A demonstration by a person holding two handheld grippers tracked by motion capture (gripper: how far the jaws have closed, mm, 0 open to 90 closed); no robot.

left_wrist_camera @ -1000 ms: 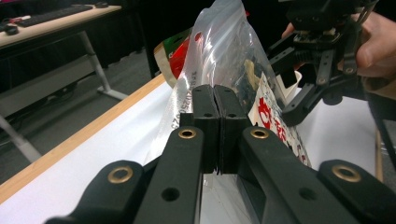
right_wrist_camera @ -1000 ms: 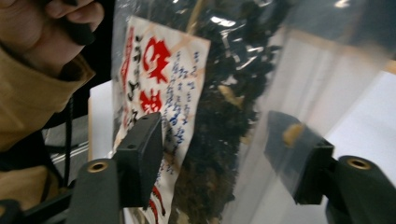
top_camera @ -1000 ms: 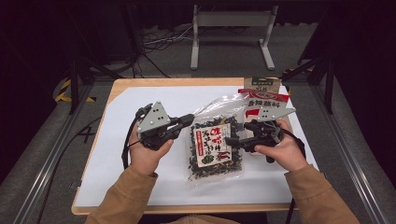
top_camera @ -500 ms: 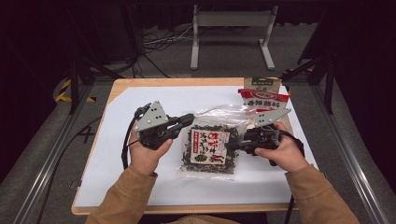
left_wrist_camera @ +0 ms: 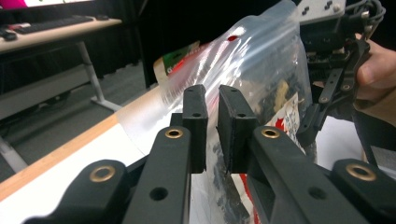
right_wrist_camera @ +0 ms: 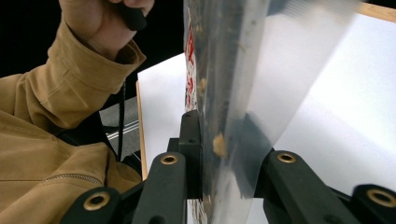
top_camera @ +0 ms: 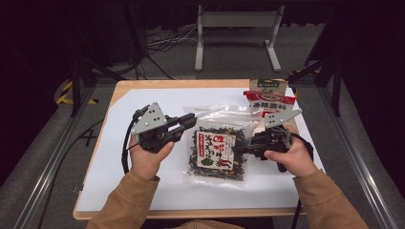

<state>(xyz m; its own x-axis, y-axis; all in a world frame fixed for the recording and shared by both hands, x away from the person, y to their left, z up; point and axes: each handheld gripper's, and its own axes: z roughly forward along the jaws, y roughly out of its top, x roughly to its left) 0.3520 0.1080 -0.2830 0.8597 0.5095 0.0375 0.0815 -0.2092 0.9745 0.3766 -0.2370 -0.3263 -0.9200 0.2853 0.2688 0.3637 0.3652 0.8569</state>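
Seaweed-like dark pieces fill the clear plastic bag [top_camera: 217,151], which lies near the middle of the white mat [top_camera: 110,162] covering the tabletop [top_camera: 125,87], its red, white and green label facing up.

The left gripper [top_camera: 189,120] sits at the bag's upper left corner, held in the left hand [top_camera: 145,155]. Its jaws have just been opening a little; in the left gripper view they stand a narrow slit apart with nothing pressed between the pads, and the bag's clear top [left_wrist_camera: 224,79] rises just behind them. Whether the pads brush the film there I cannot tell.

The right gripper [top_camera: 242,149] meets the bag's right edge, held in the right hand [top_camera: 289,155]. Its jaws have just been closing, and in the right gripper view the bag's film [right_wrist_camera: 243,93] stands edge-on between the two pads, which pinch it from both sides.

Beyond the bag, toward the far right corner of the mat, a red-and-white packet [top_camera: 270,101] lies with a green-topped packet [top_camera: 267,85] just behind it. Both are close to the bag's upper right corner, and the grey plate of the right gripper overlaps the red packet in the high view.

A tan sleeve [right_wrist_camera: 70,88] on the left arm shows beside the bag in the right gripper view.
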